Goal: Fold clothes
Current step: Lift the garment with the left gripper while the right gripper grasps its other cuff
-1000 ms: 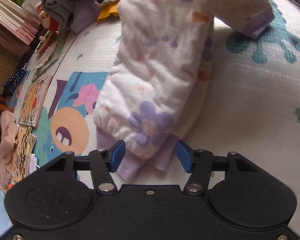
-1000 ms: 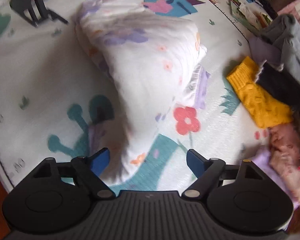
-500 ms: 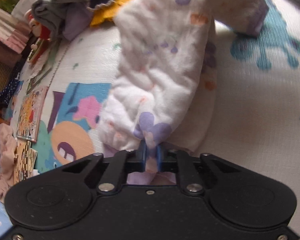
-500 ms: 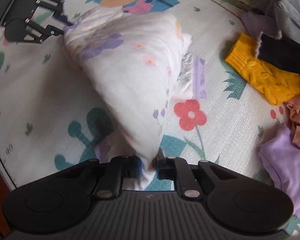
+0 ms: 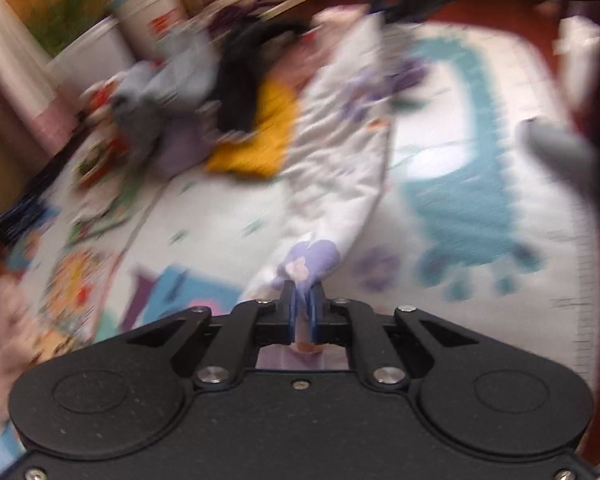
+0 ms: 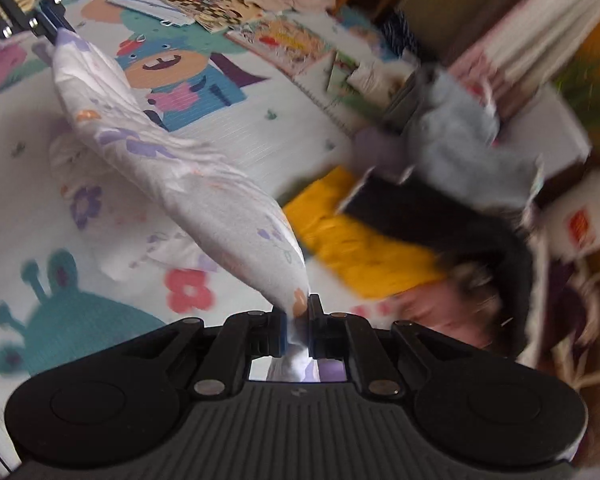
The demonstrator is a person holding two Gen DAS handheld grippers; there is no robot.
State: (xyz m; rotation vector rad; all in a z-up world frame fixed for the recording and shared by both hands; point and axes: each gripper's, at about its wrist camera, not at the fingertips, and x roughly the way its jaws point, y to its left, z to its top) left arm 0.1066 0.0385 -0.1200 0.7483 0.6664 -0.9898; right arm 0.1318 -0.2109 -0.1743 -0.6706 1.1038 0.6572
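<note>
A white garment with purple and orange flowers [image 6: 188, 172] hangs stretched above the play mat between both grippers. My left gripper [image 5: 302, 300] is shut on one end of the floral garment [image 5: 332, 160], where a purple flower shows. My right gripper [image 6: 298, 316] is shut on the opposite end, by an orange flower. In the right wrist view the left gripper [image 6: 40, 20] appears at the top left, holding the far tip. The lower fold of the garment sags toward the mat. The left wrist view is blurred.
A heap of clothes lies at the mat's edge: a yellow knit [image 6: 356, 248], a black piece [image 6: 440, 224], a grey-blue one [image 6: 460, 140], pink and lilac ones. Picture books [image 6: 284, 40] are scattered on the cartoon play mat [image 6: 228, 148]. White tubs [image 5: 148, 8] stand beyond.
Both grippers, open a second ago, closed on the garment's ends and have lifted it off the mat, pulling it taut between them. Both views swung upward.
</note>
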